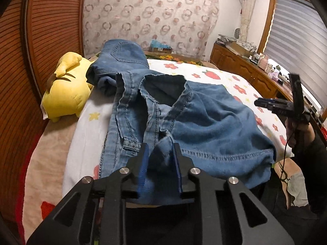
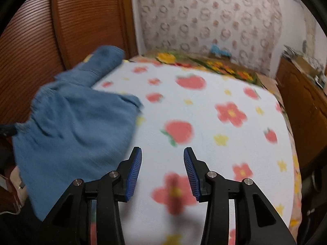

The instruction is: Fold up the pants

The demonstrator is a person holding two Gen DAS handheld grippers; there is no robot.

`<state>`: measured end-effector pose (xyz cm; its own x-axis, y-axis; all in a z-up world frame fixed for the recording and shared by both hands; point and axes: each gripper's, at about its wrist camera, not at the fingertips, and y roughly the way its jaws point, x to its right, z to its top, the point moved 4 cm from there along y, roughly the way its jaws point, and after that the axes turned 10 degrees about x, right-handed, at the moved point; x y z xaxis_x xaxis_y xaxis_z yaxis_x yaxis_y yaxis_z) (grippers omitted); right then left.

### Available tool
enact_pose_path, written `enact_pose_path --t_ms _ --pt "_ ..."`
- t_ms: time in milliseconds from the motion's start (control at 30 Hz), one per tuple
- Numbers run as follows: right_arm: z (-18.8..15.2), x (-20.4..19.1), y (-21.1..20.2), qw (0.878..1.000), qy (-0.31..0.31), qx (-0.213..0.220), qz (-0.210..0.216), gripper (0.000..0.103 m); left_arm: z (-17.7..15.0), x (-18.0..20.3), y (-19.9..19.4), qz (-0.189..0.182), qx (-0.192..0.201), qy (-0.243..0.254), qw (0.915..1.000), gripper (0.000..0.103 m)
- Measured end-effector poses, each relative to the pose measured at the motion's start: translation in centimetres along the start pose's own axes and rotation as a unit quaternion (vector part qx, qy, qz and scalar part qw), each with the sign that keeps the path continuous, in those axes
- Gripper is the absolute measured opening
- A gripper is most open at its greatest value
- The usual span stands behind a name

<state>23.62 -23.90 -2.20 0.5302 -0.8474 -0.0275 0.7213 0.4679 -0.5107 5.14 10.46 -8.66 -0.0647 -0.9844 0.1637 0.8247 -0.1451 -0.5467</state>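
Observation:
Blue denim pants (image 1: pixel 204 122) lie rumpled on the flowered bed sheet (image 1: pixel 224 75), with one part stretching back toward the headboard. My left gripper (image 1: pixel 161 149) is shut on a bunched fold of the pants at their near edge. My right gripper (image 2: pixel 162 153) is open and empty above the bare sheet (image 2: pixel 204 122), to the right of the pants (image 2: pixel 71 126); it also shows at the right edge of the left wrist view (image 1: pixel 263 103). The right wrist view is blurred.
A yellow plush toy (image 1: pixel 65 89) lies at the left by the wooden headboard (image 1: pixel 40 40). A wooden dresser (image 1: pixel 245 69) with clutter runs along the right side under a window blind. A box (image 1: pixel 161 48) sits behind the bed.

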Motion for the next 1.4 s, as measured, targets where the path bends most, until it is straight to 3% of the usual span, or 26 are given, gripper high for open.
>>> enact_pose_path --t_ms 300,367,400,433,667,933,967,1000,1033,1100,1267,1333,1400 --pt "5.3 -7.7 2.4 0.996 -0.057 0.011 0.074 0.044 -0.4 -0.2 1.4 -0.013 -0.015 -0.016 0.9997 0.026" --pt "6.1 -9.2 3.7 0.994 -0.067 0.006 0.088 0.044 -0.7 -0.2 1.7 -0.018 -0.018 -0.020 0.9995 0.035" --pt "6.5 -10.0 4.5 0.993 -0.071 0.001 0.095 0.044 -0.9 -0.2 1.9 -0.022 -0.022 -0.021 0.9993 0.048" --pt "6.8 -10.5 5.2 0.992 -0.074 -0.003 0.101 0.044 -1.2 -0.2 2.1 -0.024 -0.025 -0.019 0.9992 0.048" --pt "7.2 -14.7 9.9 0.981 -0.102 -0.050 0.156 0.044 -2.1 0.1 2.1 -0.012 -0.016 -0.002 0.9998 0.046" --pt "6.6 -16.1 13.5 0.972 -0.118 -0.086 0.183 0.044 -2.8 -0.1 2.1 -0.017 -0.011 0.011 0.9997 0.025" --pt "6.7 -15.6 13.5 0.972 -0.117 -0.088 0.186 0.034 -2.9 -0.1 2.0 -0.019 -0.011 0.013 0.9997 0.024" --pt "6.5 -15.7 13.5 0.970 -0.116 -0.089 0.194 0.012 -2.9 0.0 1.8 -0.022 -0.005 0.014 0.9996 0.019" --pt "6.6 -15.6 13.6 0.969 -0.115 -0.087 0.202 0.004 -2.8 0.2 1.5 -0.025 0.000 0.016 0.9996 0.014" --pt "7.1 -15.5 12.8 0.970 -0.111 -0.065 0.206 0.003 -2.3 0.4 0.5 -0.029 0.022 0.018 0.9992 0.011" --pt "10.6 -15.0 8.4 0.975 -0.096 0.040 0.196 0.002 -0.3 -0.2 -2.5 -0.015 0.081 0.004 0.9966 0.011" --pt "11.9 -15.0 7.3 0.976 -0.089 0.074 0.183 0.002 0.2 -0.6 -2.8 -0.002 0.087 0.005 0.9962 0.011" --pt "12.3 -15.3 7.6 0.978 -0.088 0.081 0.172 0.002 0.3 -1.6 -2.0 0.014 0.074 0.000 0.9971 0.011"
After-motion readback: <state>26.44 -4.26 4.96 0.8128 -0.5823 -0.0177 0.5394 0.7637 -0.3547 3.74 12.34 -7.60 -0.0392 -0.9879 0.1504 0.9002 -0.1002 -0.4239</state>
